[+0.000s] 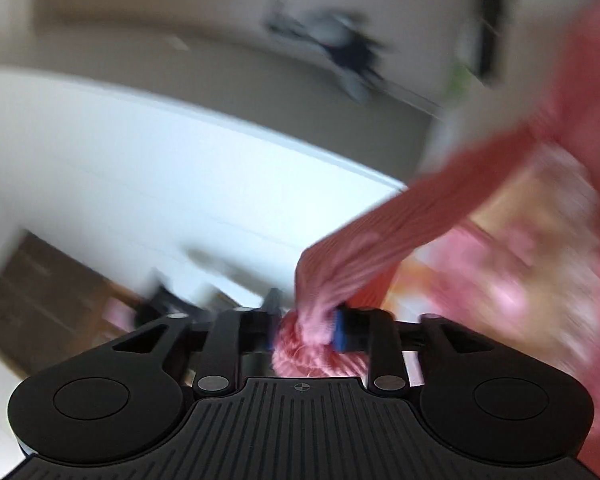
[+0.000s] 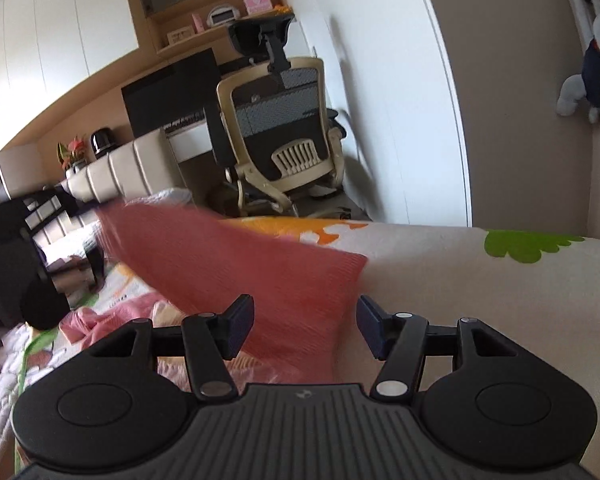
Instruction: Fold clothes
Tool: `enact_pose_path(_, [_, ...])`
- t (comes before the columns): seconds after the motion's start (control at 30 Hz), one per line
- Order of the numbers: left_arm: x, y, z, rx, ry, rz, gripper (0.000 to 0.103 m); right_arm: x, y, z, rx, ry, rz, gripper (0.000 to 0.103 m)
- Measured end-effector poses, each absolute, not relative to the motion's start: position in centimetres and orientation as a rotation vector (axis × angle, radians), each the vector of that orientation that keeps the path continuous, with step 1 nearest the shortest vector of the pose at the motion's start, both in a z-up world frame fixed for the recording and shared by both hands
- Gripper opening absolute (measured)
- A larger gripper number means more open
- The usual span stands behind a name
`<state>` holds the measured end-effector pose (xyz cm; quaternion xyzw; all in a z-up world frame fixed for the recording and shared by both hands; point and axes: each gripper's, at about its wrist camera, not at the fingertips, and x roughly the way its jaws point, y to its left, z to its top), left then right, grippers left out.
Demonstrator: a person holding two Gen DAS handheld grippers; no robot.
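1. Left gripper: the fingers are clamped on a bunched end of the coral ribbed garment. The blue pads press the gathered fabric from both sides.
2. From the left gripper, the garment runs up and to the right as a stretched band. The left wrist view is motion-blurred, so finer detail of the fabric cannot be told.
3. Right gripper: the fingers are spread wide apart and grip nothing. The coral ribbed garment lies between and beyond them; contact with either pad cannot be told.
4. In the right wrist view, the garment extends from the right gripper up and to the left, above the bed. The bed carries a cream quilt with orange and green printed shapes.
5. A pink cloth lies crumpled on the bed, left of the right gripper.
6. Beyond the bed stands a mesh-back office chair, with a dark monitor to its left.
7. A grey plush toy hangs at the far right of the chair, high on the wall.
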<state>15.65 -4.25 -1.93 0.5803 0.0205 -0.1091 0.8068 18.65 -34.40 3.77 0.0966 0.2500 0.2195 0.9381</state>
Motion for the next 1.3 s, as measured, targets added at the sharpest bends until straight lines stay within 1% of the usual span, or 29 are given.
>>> enact_pose_path(0.03, [15.6,-3.5,-3.2,1.259,0.114,-0.268,0.052,18.7,-34.3,3.7,0.188,0.521,0.45,0.059])
enact_pose_path(0.07, [15.4,-2.7,-4.6,1.291,0.171,-0.293,0.056,18.7,-34.2,3.6,0.179,0.529,0.451,0.059])
enact_pose_path(0.13, [14.8,-1.4,-6.3,1.318,0.227,-0.308,0.056,18.9,-33.8,3.8,0.158,0.539,0.449,0.059])
enact_pose_path(0.17, [14.5,-0.8,-6.7,1.319,0.245,-0.311,0.058,18.9,-33.6,3.8,0.147,0.543,0.449,0.059])
enact_pose_path(0.2, [14.5,-0.3,-6.3,1.289,0.252,-0.3,0.06,19.1,-33.4,3.9,0.134,0.547,0.449,0.059])
enact_pose_path(0.27, [14.4,0.6,-5.3,1.226,0.265,-0.277,0.079,19.6,-32.7,4.1,0.106,0.559,0.451,0.059])
enact_pose_path(0.33, [14.5,1.6,-4.1,1.149,0.281,-0.248,0.086,20.3,-32.0,4.0,0.087,0.574,0.446,0.059])
enact_pose_path(0.43, [15.1,3.0,-2.2,0.993,0.322,-0.207,0.091,21.0,-30.8,3.8,0.06,0.592,0.453,0.059])
enact_pose_path(0.5, [15.6,4.1,-0.8,0.856,0.373,-0.207,0.091,21.4,-30.0,3.8,0.034,0.597,0.464,0.059])
enact_pose_path(0.6, [16.1,6.3,1.3,0.563,0.486,-0.307,0.091,22.0,-28.9,3.6,-0.023,0.603,0.457,0.059])
enact_pose_path(0.73, [16.1,7.6,2.9,0.316,0.57,-0.474,0.091,23.2,-28.7,3.4,-0.049,0.602,0.417,0.059])
enact_pose_path(0.8, [15.7,7.3,3.2,0.285,0.577,-0.508,0.091,23.6,-28.4,3.4,-0.08,0.583,0.401,0.059])
enact_pose_path(0.93, [14.9,5.8,3.1,0.462,0.577,-0.469,0.093,24.1,-27.1,2.8,-0.193,0.571,0.402,0.059])
enact_pose_path(0.97, [15.0,5.9,3.2,0.462,0.6,-0.479,0.093,24.2,-26.8,2.2,-0.246,0.575,0.392,0.059])
enact_pose_path(1.03, [15.9,7.2,3.4,0.313,0.676,-0.514,0.094,24.6,-26.5,0.8,-0.344,0.587,0.358,0.059])
enact_pose_path(1.13, [17.8,10.5,2.8,-0.09,0.807,-0.487,0.094,25.1,-27.3,-0.5,-0.39,0.605,0.309,0.061])
enact_pose_path(1.2, [18.8,12.1,1.8,-0.303,0.858,-0.456,0.094,25.1,-27.7,-0.4,-0.399,0.593,0.291,0.062])
enact_pose_path(1.27, [19.6,12.2,1.1,-0.397,0.866,-0.461,0.094,25.0,-27.7,-0.1,-0.419,0.575,0.274,0.062])
enact_pose_path(1.3, [19.9,11.7,1.1,-0.393,0.859,-0.47,0.093,24.9,-27.8,0.2,-0.412,0.568,0.282,0.062])
